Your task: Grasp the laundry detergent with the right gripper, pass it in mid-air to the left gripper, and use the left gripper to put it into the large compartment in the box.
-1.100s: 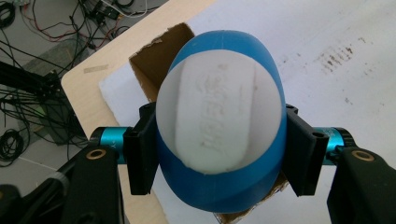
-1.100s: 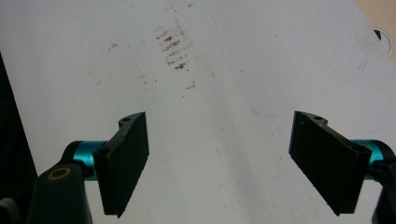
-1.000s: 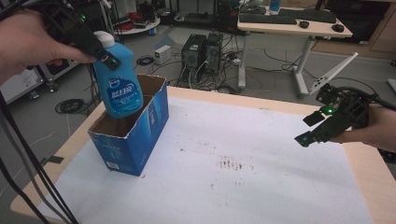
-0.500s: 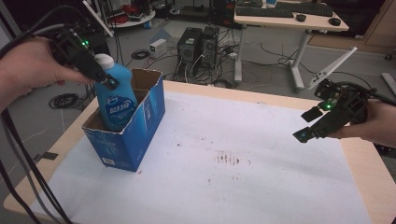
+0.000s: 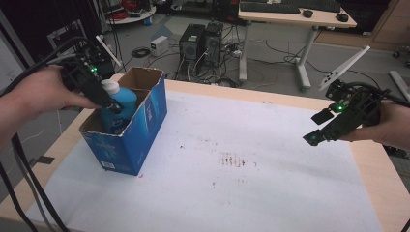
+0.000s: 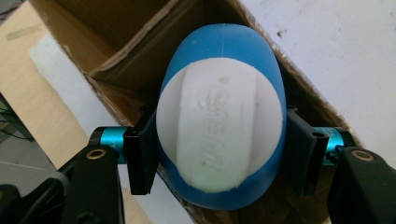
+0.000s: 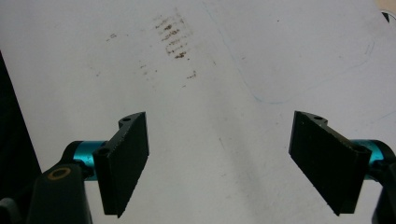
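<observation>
In the high view, at left, our left gripper [image 5: 112, 104] clamps a blue bottle [image 5: 123, 104] inside the blue cardboard box [image 5: 140, 130]. At right, our right gripper [image 5: 319, 128] hovers, jaws apart, empty.

In the left gripper view, our pads squeeze the bottle's white cap [image 6: 219, 133].

In the right gripper view, we see stained white paper [image 7: 219, 93].

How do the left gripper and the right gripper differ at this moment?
The left gripper is shut on the blue bottle, its pads against the bottle's sides; the right gripper is open with nothing between its jaws. The left gripper is over the cardboard box, with the bottle partly inside it; the right gripper hangs above the white table cover, far from the box. Both are hand-held, with black pads and teal fittings.
</observation>
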